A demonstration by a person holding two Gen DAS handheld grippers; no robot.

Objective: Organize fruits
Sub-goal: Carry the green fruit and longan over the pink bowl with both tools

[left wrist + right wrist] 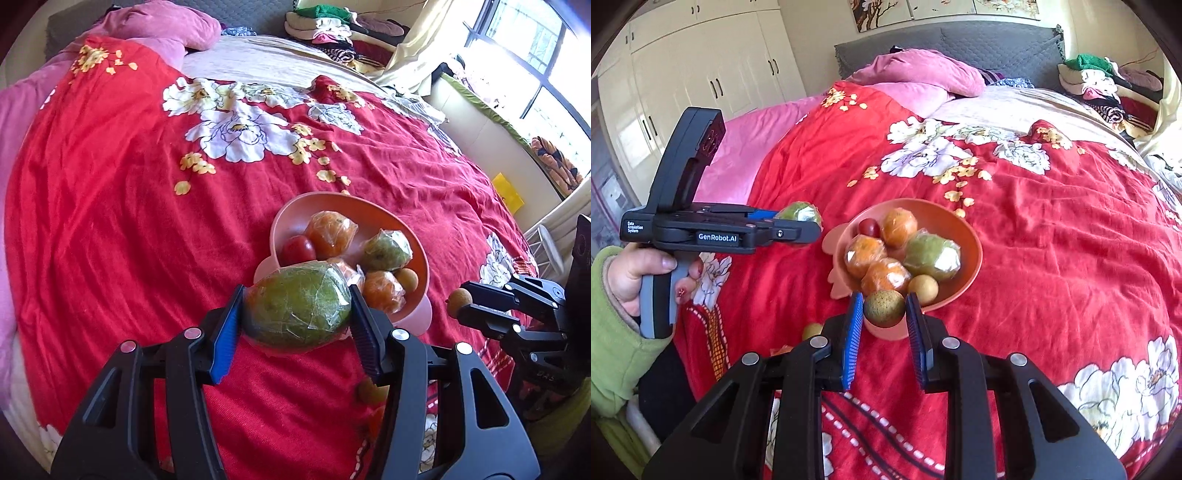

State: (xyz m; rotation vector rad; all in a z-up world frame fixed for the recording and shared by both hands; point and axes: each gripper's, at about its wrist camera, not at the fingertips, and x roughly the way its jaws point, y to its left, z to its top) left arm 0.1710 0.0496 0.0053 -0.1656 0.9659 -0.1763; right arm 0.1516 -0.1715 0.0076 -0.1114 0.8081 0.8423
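Observation:
A pink bowl (419, 254) (971, 236) sits on the red bedspread and holds several wrapped oranges, a wrapped green fruit (386, 250) (932, 258), a red tomato (298, 248) (868, 227) and a small tan fruit (406, 278) (923, 288). My left gripper (297, 308) is shut on a large green wrapped fruit (297, 304) (799, 214), held above the bed just short of the bowl. My right gripper (884, 308) (460, 304) is shut on a small round brown fruit (884, 307) (459, 299), raised by the bowl's near rim.
Two small fruits (812, 330) (369, 390) and an orange piece (376, 421) lie on the bedspread near me. Pink pillows (919, 72) and folded clothes (1108, 88) lie at the head of the bed. A hand in a green sleeve (613, 332) holds the left gripper.

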